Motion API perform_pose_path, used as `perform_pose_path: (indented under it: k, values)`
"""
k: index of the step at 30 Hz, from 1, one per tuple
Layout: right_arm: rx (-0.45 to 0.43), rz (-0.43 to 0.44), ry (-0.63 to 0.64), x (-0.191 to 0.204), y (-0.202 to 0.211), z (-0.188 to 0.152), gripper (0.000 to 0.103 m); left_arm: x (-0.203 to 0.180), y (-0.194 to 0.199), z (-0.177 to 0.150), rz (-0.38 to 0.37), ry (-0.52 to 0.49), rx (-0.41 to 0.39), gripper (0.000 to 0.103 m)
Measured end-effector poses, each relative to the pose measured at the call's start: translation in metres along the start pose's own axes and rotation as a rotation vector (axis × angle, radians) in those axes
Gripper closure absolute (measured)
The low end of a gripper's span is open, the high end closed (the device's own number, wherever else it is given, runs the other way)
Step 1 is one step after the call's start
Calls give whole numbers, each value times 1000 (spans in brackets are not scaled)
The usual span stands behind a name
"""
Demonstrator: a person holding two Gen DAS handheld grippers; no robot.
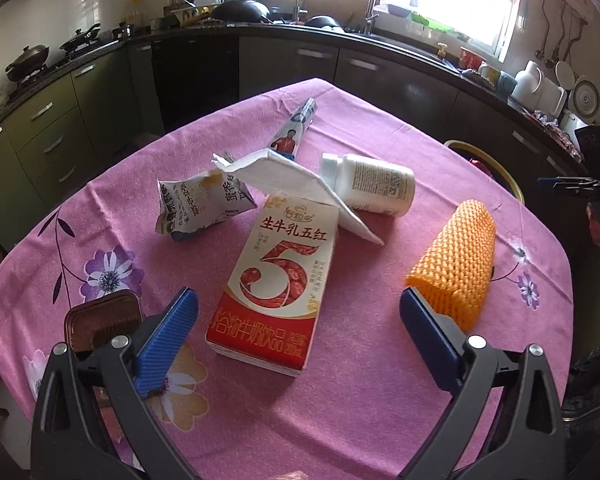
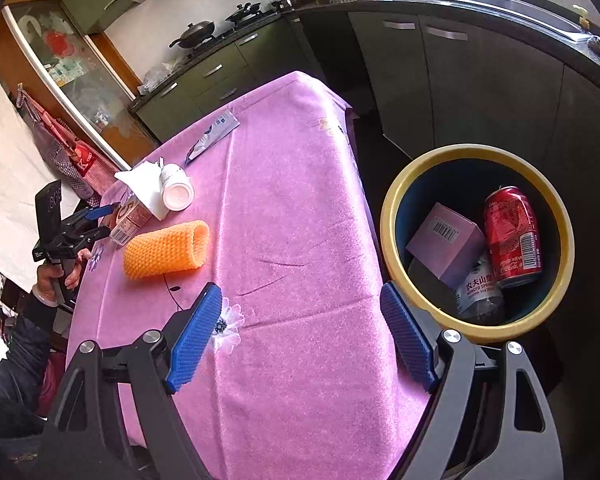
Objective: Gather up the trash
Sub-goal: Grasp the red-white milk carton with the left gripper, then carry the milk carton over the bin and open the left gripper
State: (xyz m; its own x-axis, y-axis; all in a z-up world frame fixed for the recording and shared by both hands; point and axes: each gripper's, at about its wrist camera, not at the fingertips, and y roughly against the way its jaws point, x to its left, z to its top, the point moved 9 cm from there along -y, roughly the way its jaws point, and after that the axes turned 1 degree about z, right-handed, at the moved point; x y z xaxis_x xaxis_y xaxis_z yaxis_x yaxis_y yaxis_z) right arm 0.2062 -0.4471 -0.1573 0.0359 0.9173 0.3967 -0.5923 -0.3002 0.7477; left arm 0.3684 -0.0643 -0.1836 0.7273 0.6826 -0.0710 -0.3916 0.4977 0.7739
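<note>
A: Left camera first. What's left on the table point(image 1: 340, 420)?

B: Lots! The left tool point(image 1: 298, 320) is wide apart, holding nothing. The milk carton point(image 1: 276, 280) lies between its fingers. At 2 o'clock is the orange net point(image 1: 456, 260), at 12 the white bottle point(image 1: 374, 184).

A: And the right camera?

B: The right tool point(image 2: 300, 332) is apart too, empty. At 2 o'clock sits the bin point(image 2: 392, 216) (a red can point(image 2: 512, 236) is already inside). I'd say roughly half done.

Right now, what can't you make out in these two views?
- Brown tray, left wrist view: part hidden behind the left gripper.
- Bin bottom, right wrist view: covered by trash; near rim hidden by the right gripper.
- Milk carton, right wrist view: small, partly under the tissue.
</note>
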Motion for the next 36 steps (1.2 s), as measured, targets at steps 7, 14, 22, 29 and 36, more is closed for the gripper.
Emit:
perform_pose_path:
  k: [7,14,22,29,36]
  values:
    - [24,24,-2,13,-18,5,21,3,-21,-3,-13,-32,57,7]
    - [43,45,-1,19,-27,5,20,-5,-33,-2,-29,-50,67,7]
    - [57,55,-22,15,-32,0,20,-2,-48,4,-13,-47,79,18]
    - [59,66,-29,15,-32,-2,20,5,-50,8,41,-32,80,45]
    - [57,82,-25,18,-30,-6,20,2,-39,1,99,-28,79,52]
